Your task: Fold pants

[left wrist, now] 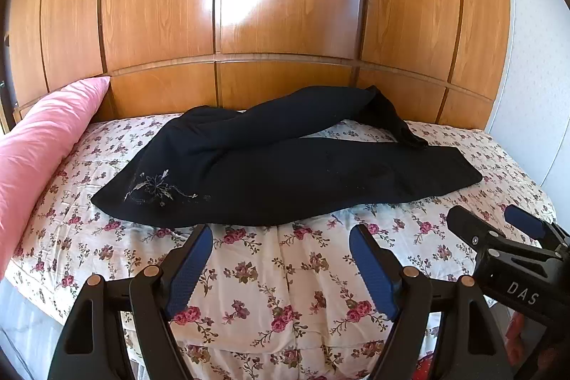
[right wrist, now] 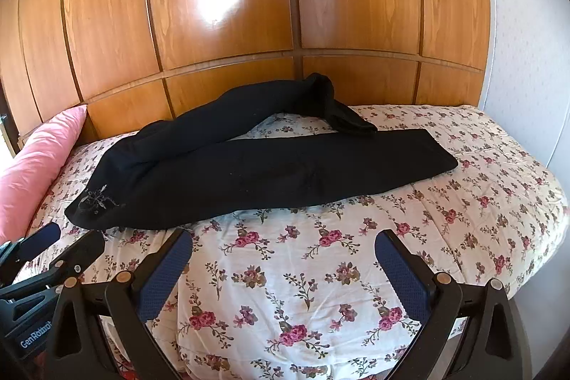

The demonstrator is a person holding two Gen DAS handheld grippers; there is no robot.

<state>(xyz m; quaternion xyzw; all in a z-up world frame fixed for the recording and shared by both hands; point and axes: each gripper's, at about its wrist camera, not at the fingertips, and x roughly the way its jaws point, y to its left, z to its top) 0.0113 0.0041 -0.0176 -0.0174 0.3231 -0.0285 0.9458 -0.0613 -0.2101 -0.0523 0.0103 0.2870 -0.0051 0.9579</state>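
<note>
Black pants [left wrist: 285,173] lie across a bed with a floral cover [left wrist: 278,273]. The waist with a silver flower embroidery [left wrist: 156,187] is at the left. One leg lies flat toward the right; the other bends back along the headboard, its end doubled over. My left gripper [left wrist: 281,259] is open and empty above the cover, just in front of the pants. My right gripper [right wrist: 285,267] is open and empty, in front of the pants [right wrist: 267,166]. It also shows at the right in the left wrist view [left wrist: 498,223]. The left gripper shows at the lower left of the right wrist view [right wrist: 67,241].
A pink pillow [left wrist: 39,145] leans at the bed's left end. A glossy wooden panel wall [left wrist: 285,6] rises behind the bed. A white wall [right wrist: 527,59] stands at the right. The bed's front edge drops off below the grippers.
</note>
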